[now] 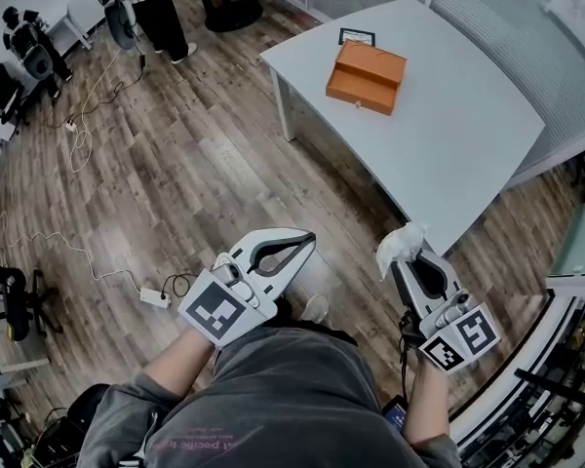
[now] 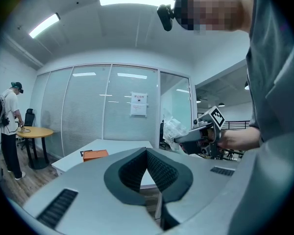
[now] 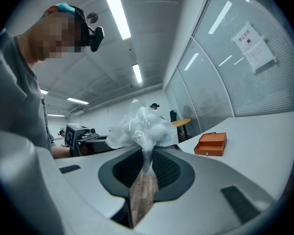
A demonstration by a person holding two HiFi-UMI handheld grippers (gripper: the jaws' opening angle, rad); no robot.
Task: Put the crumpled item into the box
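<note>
— Where is the load?
— Pinched by its tail in the right gripper (image 1: 402,263): crumpled white wad (image 1: 400,240), well apart from the orange box (image 1: 366,76). Left gripper (image 1: 305,242) pressed closed, nothing in it.
— Advice for the carry?
— Keep the pinch firm. Reach in over the table's near edge. Check the lid first, seemingly down. If so, lift it with the spare gripper.
— Setting?
— White table (image 1: 448,144) on wood-plank floor (image 1: 175,174). Box toward the far corner, beside a small framed card (image 1: 356,36). Glass-walled office, cables (image 1: 88,115) trailing.

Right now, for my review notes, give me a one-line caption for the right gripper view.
Right gripper pinches crumpled white plastic, with the orange box on the white table ahead.
</note>
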